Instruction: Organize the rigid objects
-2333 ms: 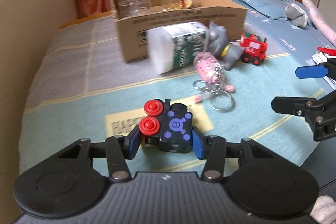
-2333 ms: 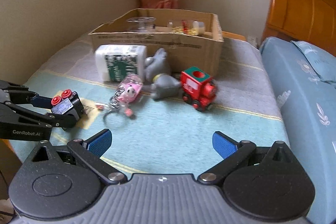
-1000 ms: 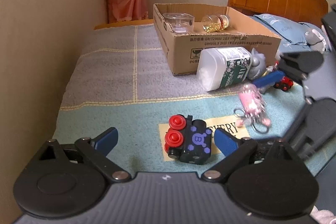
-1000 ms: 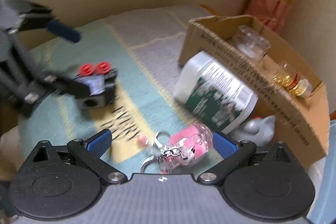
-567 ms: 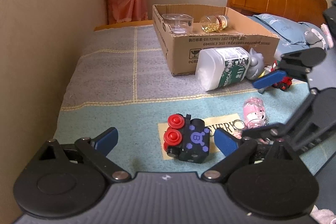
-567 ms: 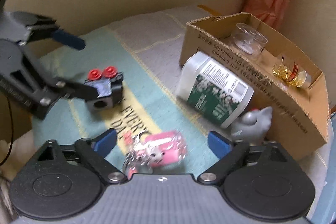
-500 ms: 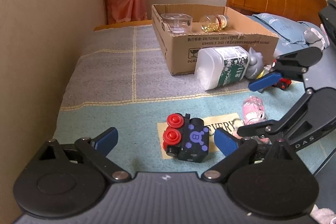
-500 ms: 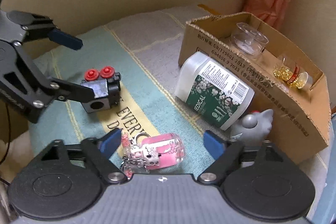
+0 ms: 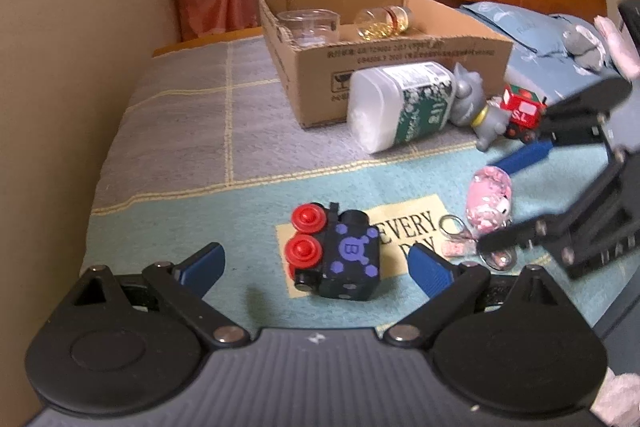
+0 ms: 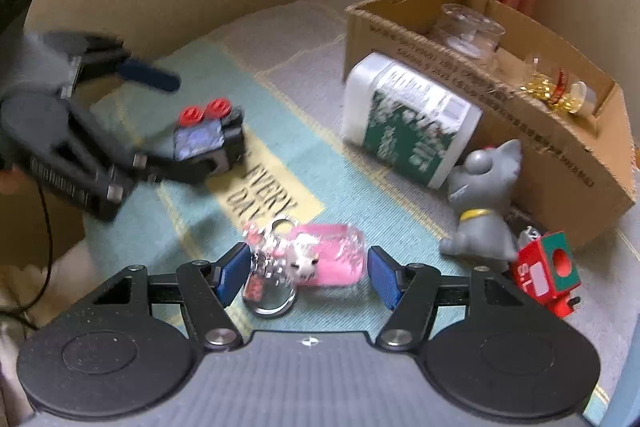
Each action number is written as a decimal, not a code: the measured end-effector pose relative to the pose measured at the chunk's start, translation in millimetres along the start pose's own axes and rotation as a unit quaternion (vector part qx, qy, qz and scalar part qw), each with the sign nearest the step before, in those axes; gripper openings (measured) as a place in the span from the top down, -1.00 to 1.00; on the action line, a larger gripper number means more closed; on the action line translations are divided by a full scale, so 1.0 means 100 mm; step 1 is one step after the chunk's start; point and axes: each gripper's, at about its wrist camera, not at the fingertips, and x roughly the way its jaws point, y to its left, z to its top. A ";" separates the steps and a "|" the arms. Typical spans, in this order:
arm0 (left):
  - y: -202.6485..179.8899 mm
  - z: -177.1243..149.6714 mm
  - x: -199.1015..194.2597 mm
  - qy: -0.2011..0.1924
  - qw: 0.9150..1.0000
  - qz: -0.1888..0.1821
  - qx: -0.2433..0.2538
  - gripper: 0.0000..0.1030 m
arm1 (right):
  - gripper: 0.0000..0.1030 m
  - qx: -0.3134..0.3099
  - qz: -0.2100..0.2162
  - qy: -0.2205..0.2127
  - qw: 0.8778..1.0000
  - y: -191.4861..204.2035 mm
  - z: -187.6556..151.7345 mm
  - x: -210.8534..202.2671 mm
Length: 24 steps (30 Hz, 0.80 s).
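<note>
A woven bed cover (image 9: pixel 180 131) in grey and teal carries a yellow patch reading "EVERY DAY". A corrugated cardboard box (image 9: pixel 400 67) stands open-topped on it, and a smooth white plastic bottle (image 9: pixel 404 107) with a green label lies on its side against the box. The pink keychain (image 10: pixel 320 259) lies crosswise between the fingers of the right claw (image 10: pixel 302 277), which are apart and not touching it. The left claw (image 9: pixel 316 269) is spread wide around a black toy train (image 9: pixel 340 255) marked "B".
</note>
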 end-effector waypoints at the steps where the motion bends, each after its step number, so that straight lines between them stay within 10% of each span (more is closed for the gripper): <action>1: -0.01 0.00 0.00 0.000 1.000 0.000 0.001 -0.90 | -0.34 0.005 0.000 -0.005 1.000 -0.03 0.01 -0.01; 16: -0.14 0.01 0.17 0.009 1.000 0.000 0.029 -0.78 | -0.08 0.003 -0.025 -0.005 1.000 0.02 -0.04 0.08; 22: -0.12 0.05 0.17 0.008 0.999 -0.023 0.022 0.04 | -0.08 0.009 -0.041 0.000 0.999 0.04 -0.06 0.05; 24: -0.13 0.08 0.18 0.015 0.999 -0.023 0.029 0.04 | -0.08 0.011 -0.047 0.003 0.999 0.03 -0.06 0.03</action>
